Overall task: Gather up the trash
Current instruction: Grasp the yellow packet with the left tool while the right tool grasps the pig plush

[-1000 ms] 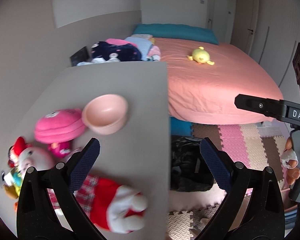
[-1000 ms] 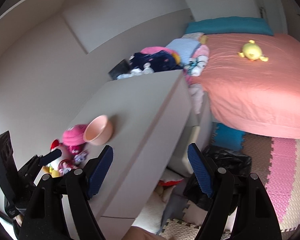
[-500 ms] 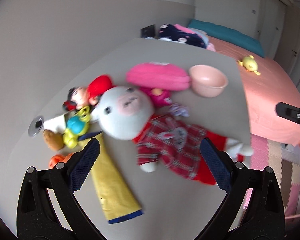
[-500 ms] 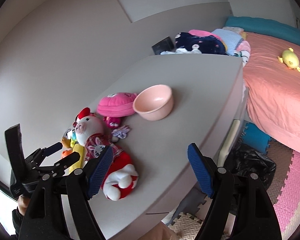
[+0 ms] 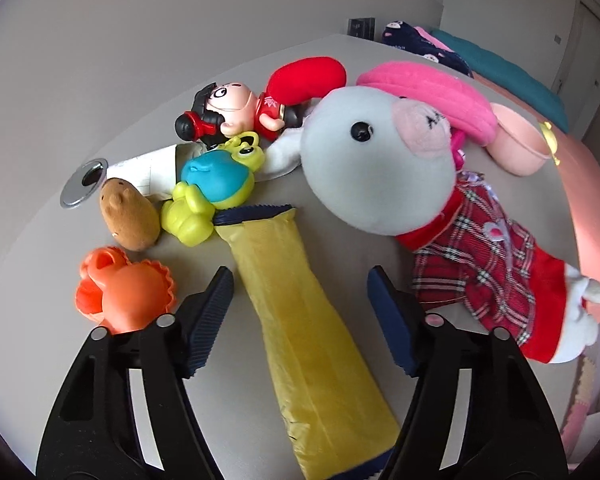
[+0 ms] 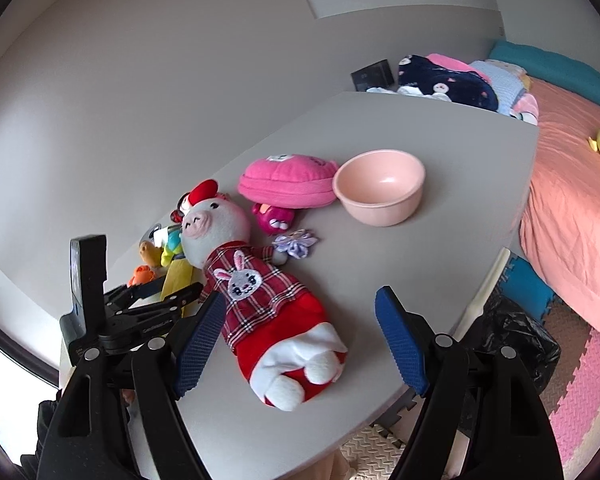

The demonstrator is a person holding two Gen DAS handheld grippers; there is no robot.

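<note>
A long yellow snack wrapper point(image 5: 296, 320) with dark blue ends lies flat on the grey table point(image 5: 340, 248). My left gripper point(image 5: 300, 280) points down over it, its jaws closing with the wrapper between them; a gap still shows at each blue pad. From the right wrist view the left gripper point(image 6: 168, 296) sits at the table's left end above the wrapper point(image 6: 176, 276). My right gripper point(image 6: 300, 298) hangs open above the table's near edge, over the legs of a plush pig point(image 6: 260, 292), gripping nothing.
Toys crowd the wrapper's far end: a brown plush point(image 5: 130, 216), a green-blue frog point(image 5: 212, 188), an orange figure point(image 5: 124, 288), a red doll point(image 5: 236, 112). A pink cushion point(image 6: 288, 178) and pink bowl point(image 6: 380, 188) stand farther back. A black bag point(image 6: 512, 340) sits on the floor beside the bed point(image 6: 572, 208).
My left gripper swung from the table's edge across the toys and down onto the yellow wrapper, and its jaws narrowed. The right gripper turned left over the table, still open.
</note>
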